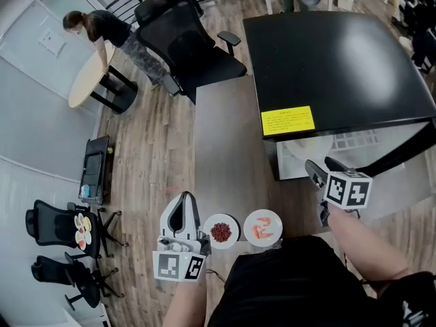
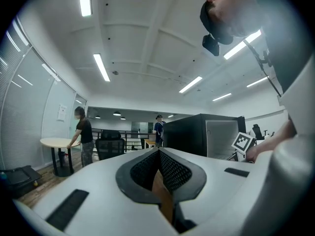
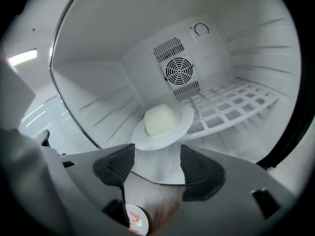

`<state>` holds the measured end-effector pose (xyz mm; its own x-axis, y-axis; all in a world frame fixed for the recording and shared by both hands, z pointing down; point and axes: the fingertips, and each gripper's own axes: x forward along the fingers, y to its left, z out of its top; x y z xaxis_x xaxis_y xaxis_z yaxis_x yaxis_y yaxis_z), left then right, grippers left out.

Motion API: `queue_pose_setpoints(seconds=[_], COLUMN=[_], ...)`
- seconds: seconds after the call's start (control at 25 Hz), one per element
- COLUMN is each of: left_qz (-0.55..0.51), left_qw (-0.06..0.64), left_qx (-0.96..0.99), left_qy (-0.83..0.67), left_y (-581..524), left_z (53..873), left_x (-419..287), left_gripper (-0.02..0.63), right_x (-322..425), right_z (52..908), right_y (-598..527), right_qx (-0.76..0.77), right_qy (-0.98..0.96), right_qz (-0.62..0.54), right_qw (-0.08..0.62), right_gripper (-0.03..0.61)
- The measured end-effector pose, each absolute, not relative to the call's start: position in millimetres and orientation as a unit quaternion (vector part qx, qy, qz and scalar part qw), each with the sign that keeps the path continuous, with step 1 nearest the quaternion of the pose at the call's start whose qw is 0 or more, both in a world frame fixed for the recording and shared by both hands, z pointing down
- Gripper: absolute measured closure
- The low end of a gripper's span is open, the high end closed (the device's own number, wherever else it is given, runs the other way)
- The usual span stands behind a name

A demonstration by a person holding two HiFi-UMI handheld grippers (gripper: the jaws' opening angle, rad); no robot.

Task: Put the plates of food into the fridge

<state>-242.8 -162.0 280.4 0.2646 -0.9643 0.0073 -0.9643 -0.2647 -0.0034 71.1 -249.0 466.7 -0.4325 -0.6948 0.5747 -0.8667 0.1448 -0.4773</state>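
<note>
- Two plates sit side by side on the grey counter (image 1: 225,148) at the lower centre of the head view. One holds dark red beans (image 1: 221,231); the other, to its right, holds pink shrimp (image 1: 263,227).
- A third plate (image 3: 162,127), carrying a pale rounded lump of food, is inside the fridge (image 1: 334,60) at the left end of the white wire shelf (image 3: 236,104). The round fan grille (image 3: 178,70) is on the back wall above it.
- The fridge is black with a yellow label (image 1: 287,120) on top. It fills the upper right of the head view, its white inside open toward the bottom of the frame.
- The right hand-held gripper (image 3: 156,163) points into the fridge with its jaws wide apart. The third plate lies just beyond their tips, and nothing is gripped.
- The left hand-held gripper (image 1: 182,206) is just left of the bean plate. In the left gripper view its jaw tips meet, with nothing between them.
- A person (image 1: 102,29) leans on a round table at the upper left, near a black office chair (image 1: 184,46).
</note>
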Motion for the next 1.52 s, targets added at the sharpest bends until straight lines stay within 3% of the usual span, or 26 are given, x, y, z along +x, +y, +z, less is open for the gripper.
queue_pose_setpoints(seconds=[0.24, 0.4, 0.6, 1.52], left_qz=[0.027, 0.003, 0.002, 0.033], left_qw=[-0.024, -0.015, -0.021, -0.028], left_qx=[0.817, 0.833, 0.842, 0.880], left_qy=[-0.575, -0.553, -0.539, -0.472], left_y=[-154.7, -148.5, -139.2, -30.9], left_z=[278.5, 275.1, 270.6, 314.4], left_x=[-245.1, -253.5, -267.7, -364.2], left_gripper=[0.611, 0.611, 0.611, 0.611], right_x=[59.9, 52.0, 34.4, -37.9], right_z=[442.8, 423.7, 421.2, 557.8], right_y=[-236.2, -225.5, -201.7, -8.4], right_qx=[0.527, 0.534, 0.505, 0.593], right_qy=[-0.795, -0.805, -0.805, -0.622], right_qz=[0.289, 0.258, 0.303, 0.497], right_qw=[0.080, 0.003, -0.069, -0.116], right_gripper=[0.304, 0.304, 0.304, 0.304])
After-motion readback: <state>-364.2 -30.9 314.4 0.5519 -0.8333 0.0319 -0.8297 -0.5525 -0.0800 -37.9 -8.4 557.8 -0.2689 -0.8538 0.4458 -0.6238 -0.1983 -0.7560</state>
